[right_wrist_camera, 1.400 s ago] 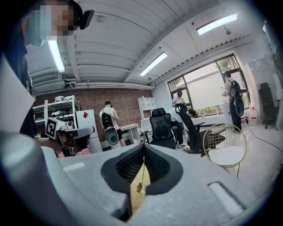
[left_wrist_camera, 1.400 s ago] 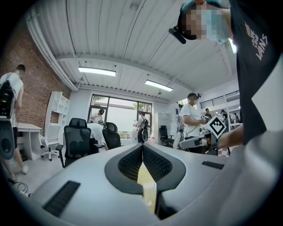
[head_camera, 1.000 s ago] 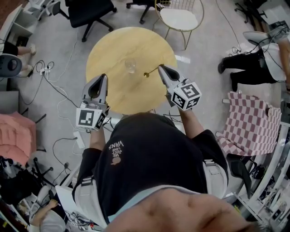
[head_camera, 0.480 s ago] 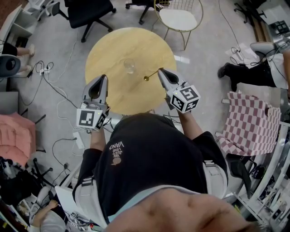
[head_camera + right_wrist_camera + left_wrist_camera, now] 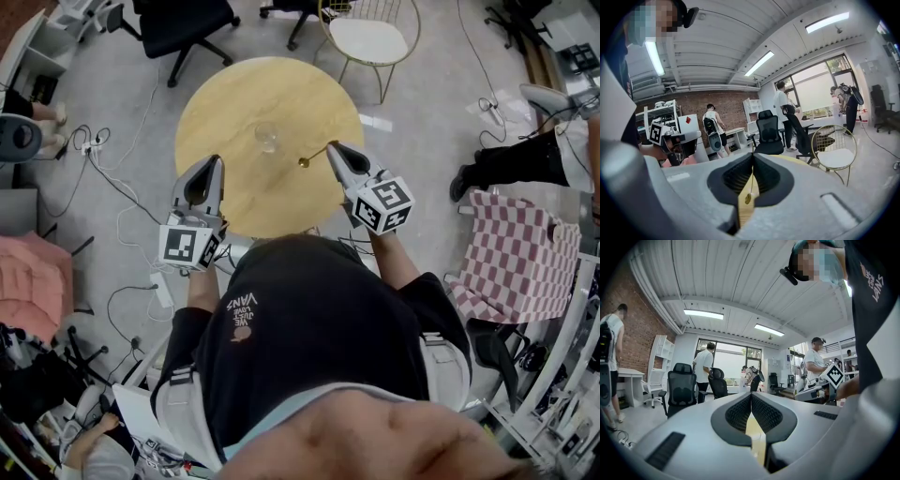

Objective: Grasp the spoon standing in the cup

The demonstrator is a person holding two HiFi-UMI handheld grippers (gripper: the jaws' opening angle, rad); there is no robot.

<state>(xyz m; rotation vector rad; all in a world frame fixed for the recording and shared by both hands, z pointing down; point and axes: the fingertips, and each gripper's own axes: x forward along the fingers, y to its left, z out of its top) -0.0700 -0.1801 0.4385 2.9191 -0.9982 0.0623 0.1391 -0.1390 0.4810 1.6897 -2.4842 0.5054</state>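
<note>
Clamping spoon (image 5: pixel 315 154) in right gripper (image 5: pixel 331 146)

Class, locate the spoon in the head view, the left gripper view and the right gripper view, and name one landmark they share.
Head view: spoon just right of centre, over the table's right part, pinched by the right gripper's claw.
Left gripper view: not in it.
Right gripper view: lower centre, its thin handle in the shut claw.
Shared landmark: the round wooden table, seen pale yellow behind each claw.
</note>
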